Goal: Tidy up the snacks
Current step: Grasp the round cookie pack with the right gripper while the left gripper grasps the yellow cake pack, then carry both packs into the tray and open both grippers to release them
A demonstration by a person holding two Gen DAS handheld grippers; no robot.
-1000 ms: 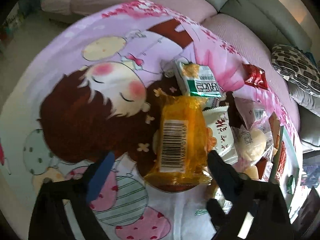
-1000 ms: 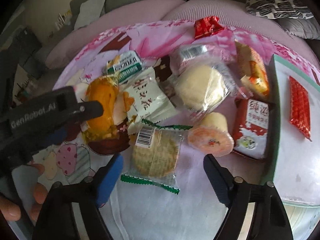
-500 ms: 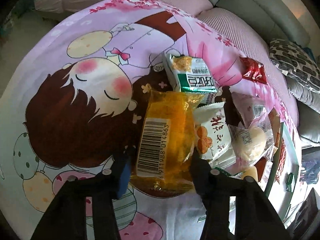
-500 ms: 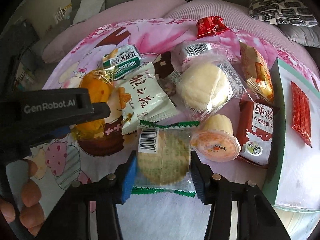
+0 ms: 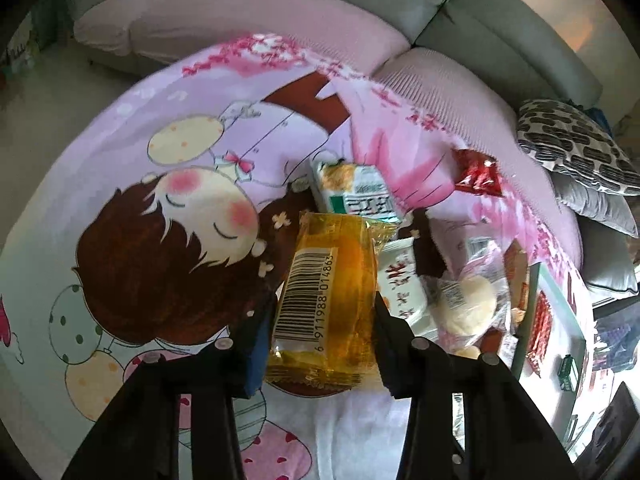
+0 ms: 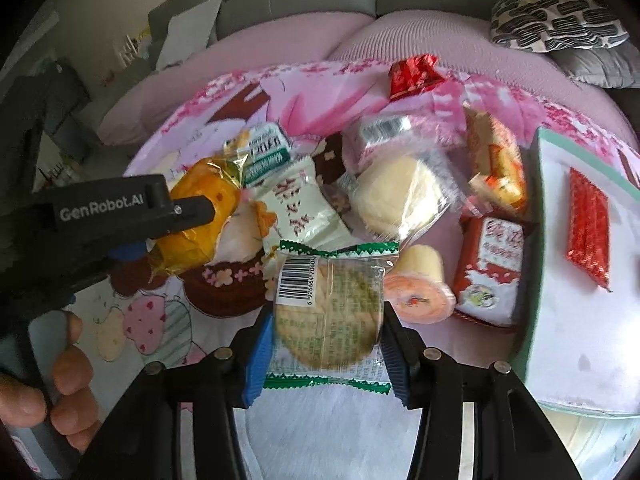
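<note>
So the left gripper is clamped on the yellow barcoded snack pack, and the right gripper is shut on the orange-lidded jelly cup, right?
Not quite. The left gripper does clamp the yellow barcoded snack pack, but the right wrist view shows the right gripper shut on the green-edged clear round cracker pack; the orange-lidded jelly cup lies beside it.

The left gripper [image 5: 322,328], spread wide either side of the yellow cake packet [image 5: 326,300] a second ago, is now clamped on it, the fingers [image 5: 256,332] pressed into both long edges. Its jaws have just been closing, with the packet between them. The packet is raised a little off the cartoon cloth [image 5: 160,208], and its near end is lifted toward the camera. The right gripper [image 6: 326,344], likewise spread before, is now shut on the round cracker packet [image 6: 328,312], its blue pads squeezing the wrapper. That packet is drawn up slightly from the cloth too, with its green-edged seam brought between the fingers [image 6: 258,356].
</note>
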